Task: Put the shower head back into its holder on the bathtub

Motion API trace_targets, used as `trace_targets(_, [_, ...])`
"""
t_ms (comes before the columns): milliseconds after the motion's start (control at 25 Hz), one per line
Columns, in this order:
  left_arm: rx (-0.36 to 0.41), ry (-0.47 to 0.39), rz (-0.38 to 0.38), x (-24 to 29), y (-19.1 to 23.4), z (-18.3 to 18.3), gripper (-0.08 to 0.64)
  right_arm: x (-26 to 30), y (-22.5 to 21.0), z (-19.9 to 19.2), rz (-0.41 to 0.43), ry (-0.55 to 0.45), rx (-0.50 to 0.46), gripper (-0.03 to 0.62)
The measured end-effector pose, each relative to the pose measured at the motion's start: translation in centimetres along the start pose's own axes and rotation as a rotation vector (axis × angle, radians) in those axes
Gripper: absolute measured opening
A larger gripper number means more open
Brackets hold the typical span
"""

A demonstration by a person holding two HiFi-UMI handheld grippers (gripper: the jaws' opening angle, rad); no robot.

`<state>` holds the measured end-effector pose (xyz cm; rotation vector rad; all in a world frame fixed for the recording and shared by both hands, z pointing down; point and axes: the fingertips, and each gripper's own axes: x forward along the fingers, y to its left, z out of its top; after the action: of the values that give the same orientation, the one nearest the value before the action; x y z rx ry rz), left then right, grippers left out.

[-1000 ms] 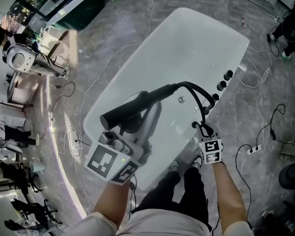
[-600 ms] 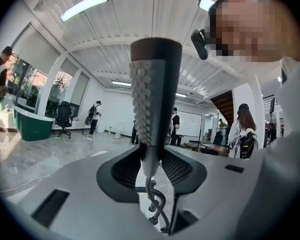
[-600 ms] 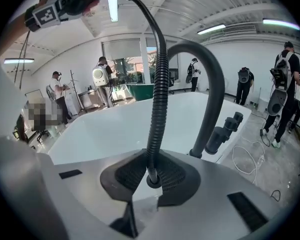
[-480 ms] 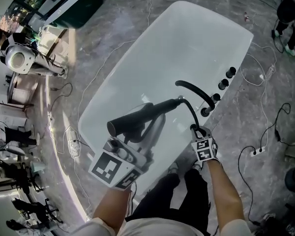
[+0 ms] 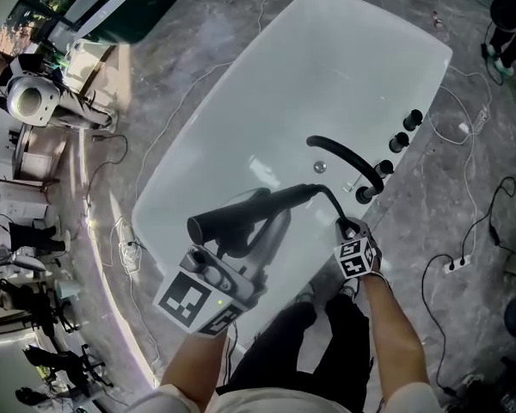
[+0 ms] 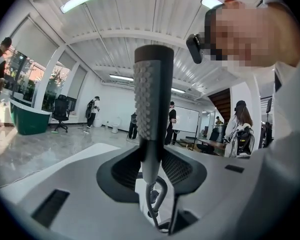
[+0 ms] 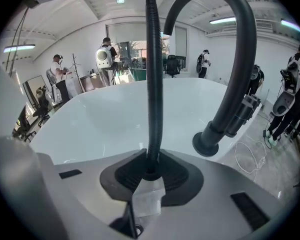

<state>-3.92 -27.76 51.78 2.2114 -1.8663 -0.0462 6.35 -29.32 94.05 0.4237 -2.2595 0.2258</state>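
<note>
The black shower head (image 5: 232, 216) lies across the near end of the white bathtub (image 5: 168, 179), and my left gripper (image 5: 241, 235) is shut on its handle. In the left gripper view the nozzle-studded shower head (image 6: 152, 99) stands up between the pads of the left gripper (image 6: 151, 169). Its black hose (image 5: 327, 194) arcs to my right gripper (image 5: 351, 228), which is shut on it at the tub's right rim. The hose (image 7: 154, 84) rises from the right gripper (image 7: 150, 171). The black curved spout (image 5: 344, 157) stands just beyond. I cannot tell which fitting is the holder.
Black knobs (image 5: 402, 140) line the rim past the spout (image 7: 230, 84). Cables and a power strip (image 5: 454, 265) lie on the grey floor to the right. A toilet (image 5: 26, 101) and equipment stand at left. People are at the far end of the room.
Both grippers have sunk toward the tub with the shower head and hose. The hose's arch has flattened, and the right gripper now sits closer to the spout's base.
</note>
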Motion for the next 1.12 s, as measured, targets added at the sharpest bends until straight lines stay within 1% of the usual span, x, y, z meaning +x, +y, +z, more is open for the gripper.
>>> trace_targets(80, [-0.003,0.007,-0.005,0.4,-0.1,-0.8,0.13,0.1,-0.1,-0.3,0.008,0.001,0.005,0.074])
trace_targets(160, [-0.002,0.02,-0.011,0.7,-0.2,-1.6,0.13,0.0,-0.1,-0.2,0.022,-0.006,0.014,0.106])
trace_targets(200, [0.0,0.027,-0.016,0.9,-0.2,-1.9,0.13,-0.3,-0.1,-0.1,0.025,-0.011,0.016,0.112])
trace_targets(320, [-0.005,0.036,-0.038,1.2,-0.5,-2.9,0.13,-2.2,0.0,0.2,0.02,-0.038,0.036,0.114])
trace_targets(400, [-0.018,0.036,-0.06,1.5,-0.9,-3.6,0.13,-4.1,-0.2,0.3,0.01,-0.066,0.073,0.114])
trace_targets(600, [-0.007,0.066,-0.131,3.2,-2.8,-6.7,0.13,-9.9,-1.3,0.1,-0.021,-0.167,0.213,0.112])
trace_targets(760, [0.012,0.14,-0.163,4.2,-4.4,-10.9,0.13,-15.2,-1.1,0.2,-0.042,-0.253,0.332,0.112])
trace_targets(840, [0.039,0.176,-0.172,4.9,-5.0,-13.2,0.13,-17.4,-1.3,0.4,-0.053,-0.287,0.372,0.112])
trace_targets(1000, [0.115,0.251,-0.181,5.8,-5.4,-18.7,0.13,-19.9,-1.7,-0.2,-0.081,-0.322,0.422,0.112])
trace_targets(1120, [0.144,0.298,-0.176,6.4,-5.4,-21.8,0.13,-20.5,-1.9,-0.6,-0.1,-0.339,0.444,0.112])
